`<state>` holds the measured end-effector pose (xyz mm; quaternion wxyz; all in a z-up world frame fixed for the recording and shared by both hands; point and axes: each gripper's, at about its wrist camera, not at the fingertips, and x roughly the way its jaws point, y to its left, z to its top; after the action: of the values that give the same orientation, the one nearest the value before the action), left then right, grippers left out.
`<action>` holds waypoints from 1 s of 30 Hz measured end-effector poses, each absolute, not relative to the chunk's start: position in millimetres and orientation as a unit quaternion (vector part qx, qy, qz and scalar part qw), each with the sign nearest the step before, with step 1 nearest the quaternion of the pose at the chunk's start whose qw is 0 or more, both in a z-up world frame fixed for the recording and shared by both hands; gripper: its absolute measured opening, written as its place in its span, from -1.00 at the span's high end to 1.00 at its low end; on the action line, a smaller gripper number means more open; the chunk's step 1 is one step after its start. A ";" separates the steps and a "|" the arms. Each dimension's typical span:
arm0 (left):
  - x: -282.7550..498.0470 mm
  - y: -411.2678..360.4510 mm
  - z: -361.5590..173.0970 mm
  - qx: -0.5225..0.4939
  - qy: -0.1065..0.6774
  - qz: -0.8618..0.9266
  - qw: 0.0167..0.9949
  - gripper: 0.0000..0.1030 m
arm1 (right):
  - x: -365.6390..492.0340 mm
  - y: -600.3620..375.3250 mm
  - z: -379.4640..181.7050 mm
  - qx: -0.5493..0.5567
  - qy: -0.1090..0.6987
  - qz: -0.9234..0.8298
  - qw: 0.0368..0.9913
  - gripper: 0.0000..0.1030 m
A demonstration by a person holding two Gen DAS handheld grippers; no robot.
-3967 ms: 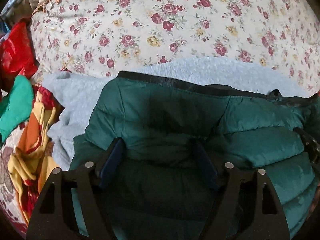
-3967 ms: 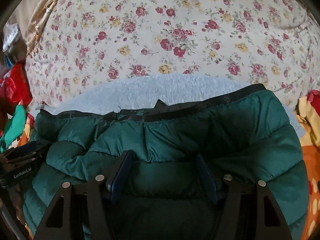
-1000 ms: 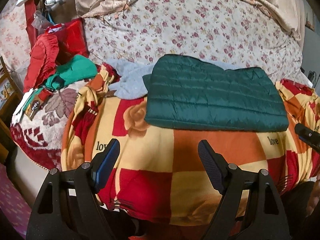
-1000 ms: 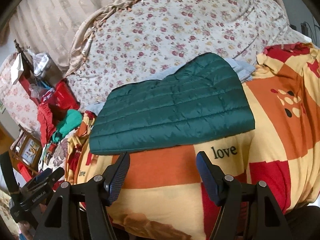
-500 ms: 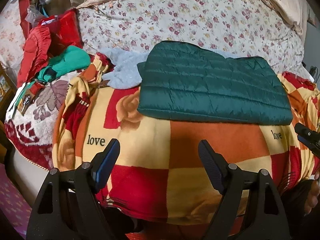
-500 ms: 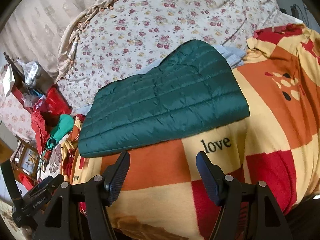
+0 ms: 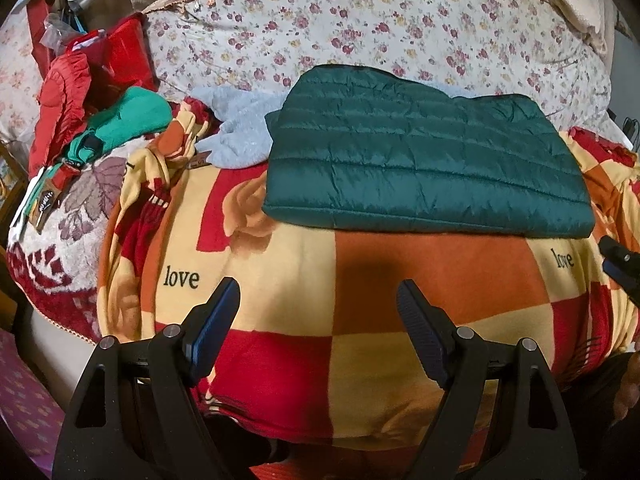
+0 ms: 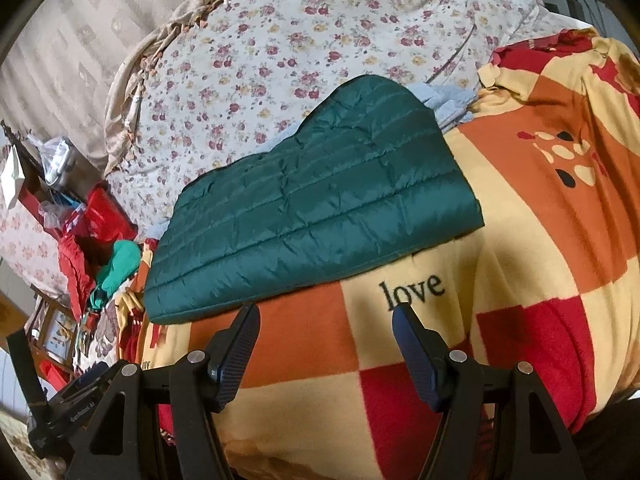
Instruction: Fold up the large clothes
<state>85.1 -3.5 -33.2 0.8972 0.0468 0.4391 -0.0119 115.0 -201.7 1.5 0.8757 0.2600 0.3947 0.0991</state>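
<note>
Quilted green puffer jacket (image 7: 424, 160), a flat folded rectangle on fleecy checked blanket (image 7: 360, 276); both grippers' fingers wide, empty.

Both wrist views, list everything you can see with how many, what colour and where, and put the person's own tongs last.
Quilted jacket: one, dark green, folded flat on the checked blanket, far side over the grey fleece.
Checked blanket: one, red, orange and cream with "love" printed on it, covering the near bed.
Grey fleece: one, pale grey-blue, under and left of the jacket.
Floral sheet: one, cream with red roses, behind.
Red garment: one, far left pile.
Teal garment: one, beside the red one.
Left tongs: one, black with blue pads, open, empty, over the blanket.
Right tongs: one, same colours, open, empty, near the jacket's front edge.
</note>
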 end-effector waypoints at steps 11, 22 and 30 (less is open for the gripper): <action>148.3 54.2 -15.7 -0.062 0.452 -0.026 0.889 -0.58 | 150.5 -246.0 10.0 0.267 0.381 0.081 0.881 -0.47; 284.3 78.5 -73.8 -0.207 0.527 -0.146 0.811 -0.58 | 253.9 -295.3 -23.0 0.263 0.436 0.066 0.858 -0.53; 330.1 63.7 -112.7 -0.245 0.549 -0.248 0.760 -0.80 | 318.9 -294.0 -69.3 0.323 0.480 0.136 0.804 -0.58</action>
<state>330.1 63.7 -112.7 0.7598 -0.2449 0.5487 -0.2485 318.9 -294.0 -69.3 0.8039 0.3233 0.4804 0.1358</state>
